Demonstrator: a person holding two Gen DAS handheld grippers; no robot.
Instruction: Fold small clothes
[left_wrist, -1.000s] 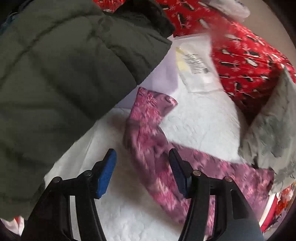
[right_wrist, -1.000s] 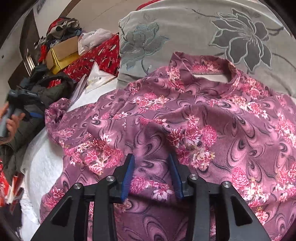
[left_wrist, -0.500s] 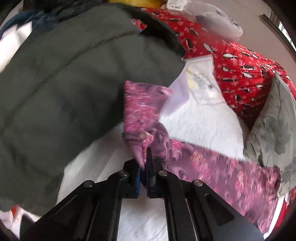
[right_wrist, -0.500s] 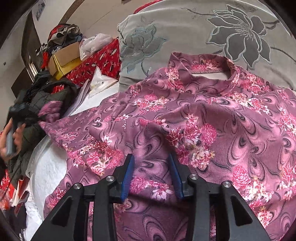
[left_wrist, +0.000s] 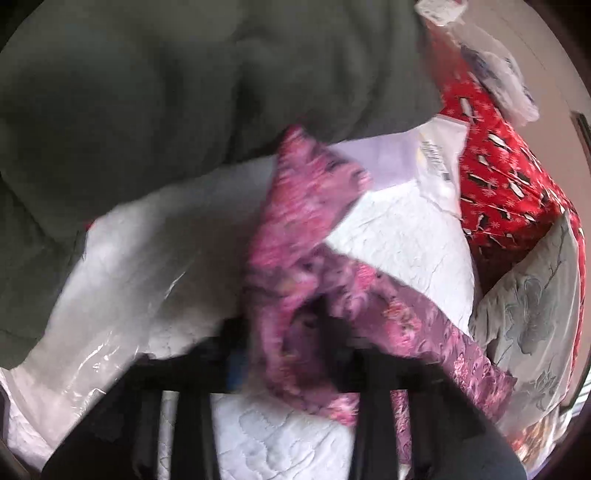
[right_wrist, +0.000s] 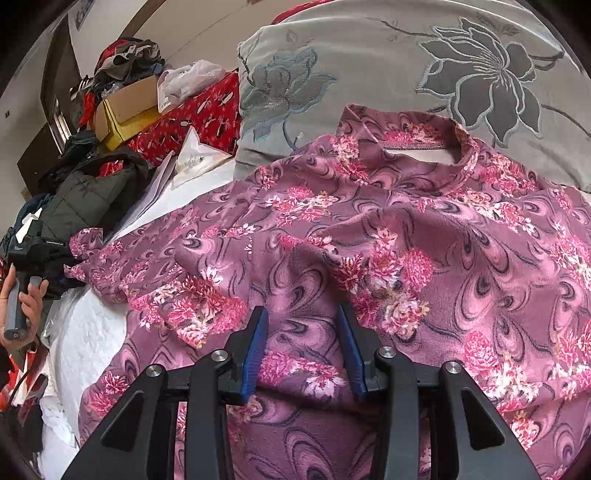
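Left wrist view: the left gripper (left_wrist: 291, 354) seems clamped on the sleeve (left_wrist: 295, 236) of the mauve floral fleece top (right_wrist: 406, 240) lying across the white quilted bed (right_wrist: 92, 332); the right gripper (right_wrist: 301, 347), jaws apart, rests on its body, so the sleeve lies leftward.

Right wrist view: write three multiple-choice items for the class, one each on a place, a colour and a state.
1. The floral shirt's collar lies: A on a cardboard box; B under a jacket; C against the grey flowered pillow.
2. The right gripper's pads are: A blue; B yellow; C white.
3. The right gripper is: A shut on a box; B open over the shirt; C shut on a sleeve.
Key: C, the collar overlaps the pillow; A, blue pads show; B, its fingers stand apart astride a fabric ridge.
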